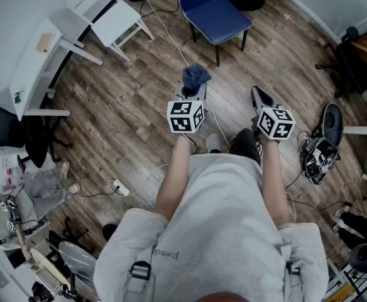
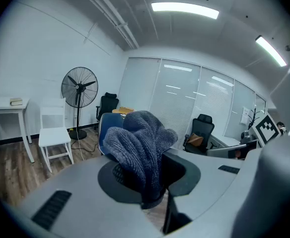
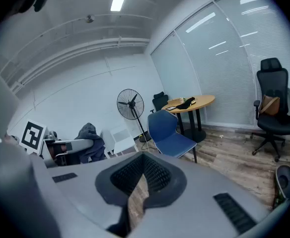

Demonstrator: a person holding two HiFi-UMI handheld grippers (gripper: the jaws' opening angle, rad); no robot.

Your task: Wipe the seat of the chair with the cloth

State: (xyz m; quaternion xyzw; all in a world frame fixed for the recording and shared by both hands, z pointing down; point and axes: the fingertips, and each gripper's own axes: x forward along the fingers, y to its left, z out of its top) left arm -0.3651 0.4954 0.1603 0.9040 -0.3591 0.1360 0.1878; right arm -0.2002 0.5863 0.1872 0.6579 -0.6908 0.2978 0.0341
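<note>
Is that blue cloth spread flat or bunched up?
Bunched up: the cloth stands in thick folds, pinched between the left gripper's jaws.

bright, even – ceiling tube lights (image 2: 184, 9) | fisheye-warped edges – sharp

Steeply down from the head, high above the floor (image 1: 139, 106); level along the jaws of left claw (image 1: 195, 85) and right claw (image 1: 257, 98). Shared: blue chair (image 1: 218, 14), ahead of both.

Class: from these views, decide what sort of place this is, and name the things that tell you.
Most likely an office or meeting room: a black swivel office chair, a round meeting table, a glass partition with blinds and a ceiling strip light.
</note>
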